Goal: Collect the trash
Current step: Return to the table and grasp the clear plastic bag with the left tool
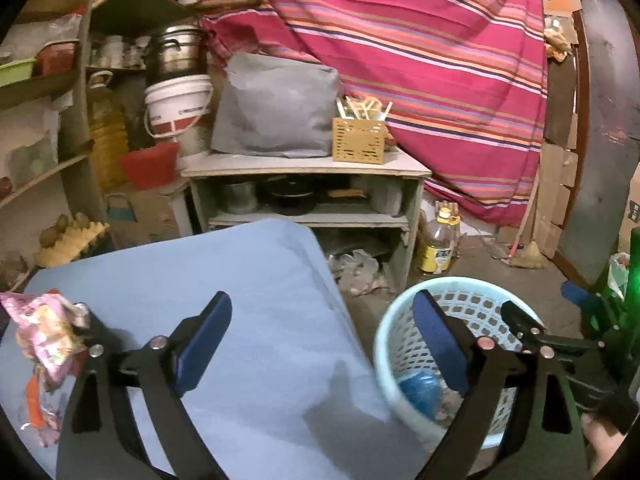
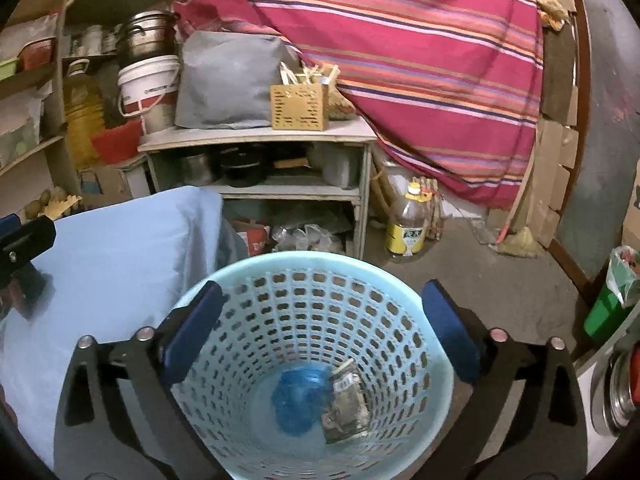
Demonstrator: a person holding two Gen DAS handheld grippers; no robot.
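A light blue perforated basket (image 2: 304, 258) stands on the floor beside a table under a blue cloth (image 1: 240, 280). In its bottom lie a crumpled blue piece (image 2: 298, 400) and a silvery wrapper (image 2: 346, 404). My right gripper (image 2: 323, 292) hangs open over the basket's mouth, nothing between its pads. My left gripper (image 1: 320, 308) is open too and holds nothing. One of its fingers is over the cloth, the other over the basket (image 1: 394, 344). A crumpled pink wrapper (image 1: 44, 332) lies on the cloth at the far left, with more scraps below it.
Behind the table stands a low shelf unit (image 1: 304, 168) with pots, a grey bag and a utensil box on top. An oil bottle (image 1: 438, 244) and a broom (image 1: 528, 256) are on the floor near a striped cloth (image 1: 420, 60). A green bin (image 2: 604, 312) stands at the right.
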